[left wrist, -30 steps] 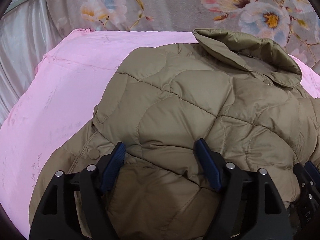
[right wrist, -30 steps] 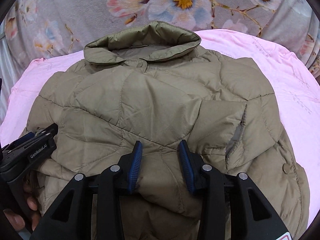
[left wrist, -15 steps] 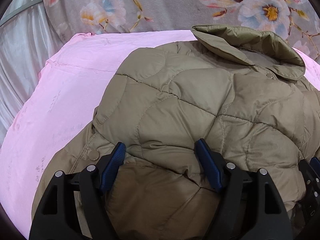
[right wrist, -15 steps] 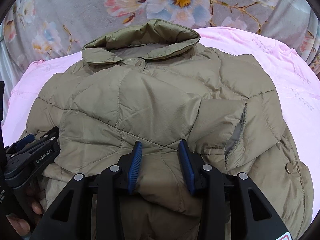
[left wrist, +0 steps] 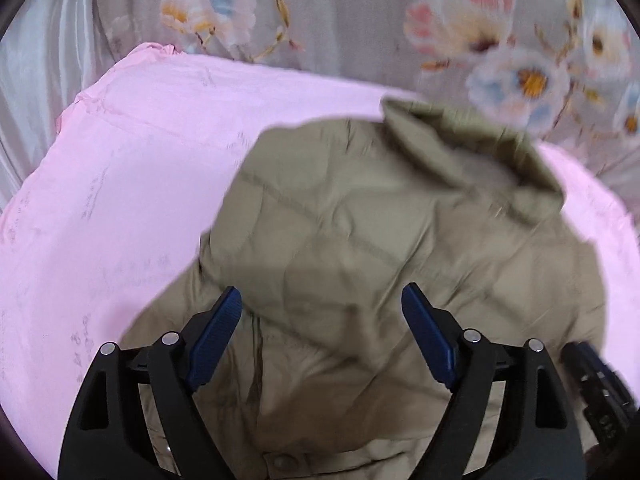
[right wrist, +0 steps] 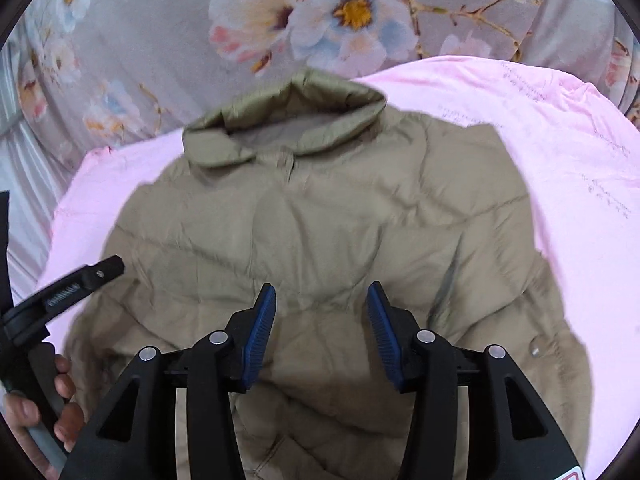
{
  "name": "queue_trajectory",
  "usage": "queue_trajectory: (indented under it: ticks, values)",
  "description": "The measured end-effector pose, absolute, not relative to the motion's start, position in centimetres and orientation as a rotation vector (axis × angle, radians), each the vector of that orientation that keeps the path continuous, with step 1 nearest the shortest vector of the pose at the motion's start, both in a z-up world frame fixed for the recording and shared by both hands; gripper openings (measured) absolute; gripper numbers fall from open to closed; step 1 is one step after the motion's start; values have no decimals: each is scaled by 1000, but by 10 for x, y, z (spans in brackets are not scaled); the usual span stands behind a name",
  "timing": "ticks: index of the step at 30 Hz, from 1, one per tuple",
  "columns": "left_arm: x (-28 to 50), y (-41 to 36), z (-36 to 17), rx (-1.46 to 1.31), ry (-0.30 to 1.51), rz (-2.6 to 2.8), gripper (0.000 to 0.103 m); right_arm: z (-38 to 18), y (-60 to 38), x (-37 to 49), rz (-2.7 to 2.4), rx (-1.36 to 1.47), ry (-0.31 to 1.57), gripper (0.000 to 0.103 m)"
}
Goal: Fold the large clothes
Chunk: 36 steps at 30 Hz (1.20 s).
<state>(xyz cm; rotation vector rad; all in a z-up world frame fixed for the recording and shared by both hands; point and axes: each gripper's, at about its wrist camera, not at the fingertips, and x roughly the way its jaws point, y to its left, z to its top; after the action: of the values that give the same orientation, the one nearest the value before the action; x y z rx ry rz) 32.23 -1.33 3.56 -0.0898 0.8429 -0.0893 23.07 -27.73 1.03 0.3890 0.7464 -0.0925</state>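
Since the earlier frames both grippers have pulled back and let go: the left gripper (left wrist: 322, 300) and right gripper (right wrist: 322, 300) now gape wide over the olive quilted jacket (right wrist: 320, 232), gripping nothing. The jacket lies mid-frame on the pink sheet (left wrist: 120, 180), collar (right wrist: 288, 120) toward the top. Judging by this, the next fold goes best with both jaws re-gripping the lower hem evenly. Bare sheet at left and right gives room; floral fabric (right wrist: 160, 20) bounds the top.
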Motion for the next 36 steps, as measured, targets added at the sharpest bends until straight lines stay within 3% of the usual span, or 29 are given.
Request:
queue_trajectory:
  ticks: [6,15,16,17,18,20,26,36]
  values:
    - [378,-30,77,-233,835,-210,82,29,-332,271,-22,666,704,48]
    - [462,-70,24,-344,959,-250,78,1,-363,361,21,867,733,49]
    - [466,-72,19,-345,966,-252,72,-3,-363,367,26,876,739,47]
    - [470,-75,16,-334,970,-257,58,-5,-362,371,28,875,740,35]
    - [471,-78,12,-313,978,-268,50,-3,-360,374,32,852,723,13]
    - [471,-85,6,-258,982,-287,18,5,-355,374,23,779,701,6]
    - [462,-97,-12,-94,925,-259,11,4,-341,378,-72,545,732,4]
    - [451,-119,-30,90,829,-171,10,-25,-325,393,-160,385,828,0]
